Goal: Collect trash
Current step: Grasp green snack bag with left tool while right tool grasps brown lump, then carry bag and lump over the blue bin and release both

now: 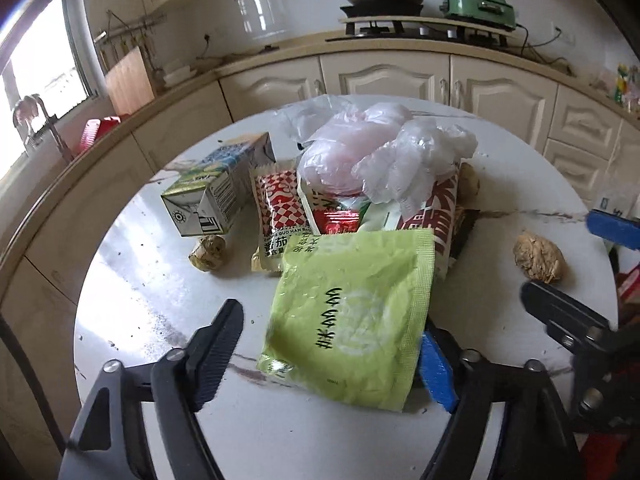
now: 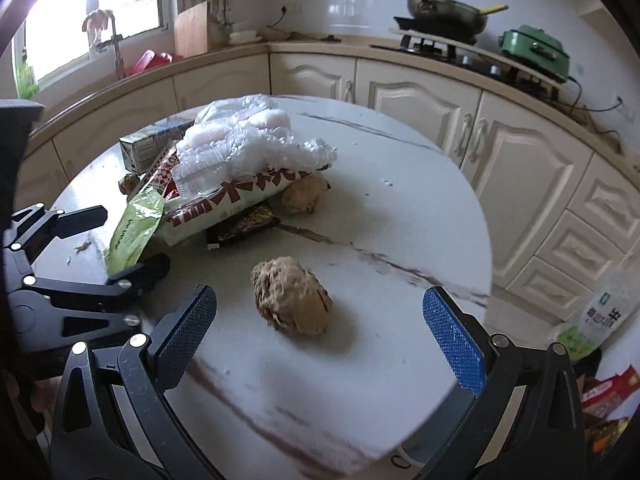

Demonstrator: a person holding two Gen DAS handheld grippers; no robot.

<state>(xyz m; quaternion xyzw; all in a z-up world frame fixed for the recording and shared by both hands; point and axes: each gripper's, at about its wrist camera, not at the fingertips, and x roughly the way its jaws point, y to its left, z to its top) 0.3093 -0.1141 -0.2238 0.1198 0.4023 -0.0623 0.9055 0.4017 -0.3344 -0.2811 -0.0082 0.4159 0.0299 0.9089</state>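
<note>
Kitchen corner, round white marble table (image 1: 132, 280) with trash piled toward the far side: milk carton (image 1: 218, 188), red checked sachet (image 1: 280, 216), big printed bag (image 2: 236, 200) with crumpled clear plastic (image 1: 384, 152) on top.

Left gripper (image 1: 328, 356): jaws apart, straddling the green pouch (image 1: 352, 320) at the near edge of the pile. Right pad looks to be at the pouch's edge; can't confirm the left one is touching, so not clamped yet. Pouch looks light, flat, floppy, slick film. Best bite is the sealed side seam; pinching the middle will likely just buckle it.

Right gripper (image 2: 328, 336): jaws wide apart, empty, lined up on the brown paper wad (image 2: 290, 300) sitting alone, clear of the pile. Wad looks light, soft, crushable. Grab across the middle, it should compress and hold. Low slip risk.
</note>
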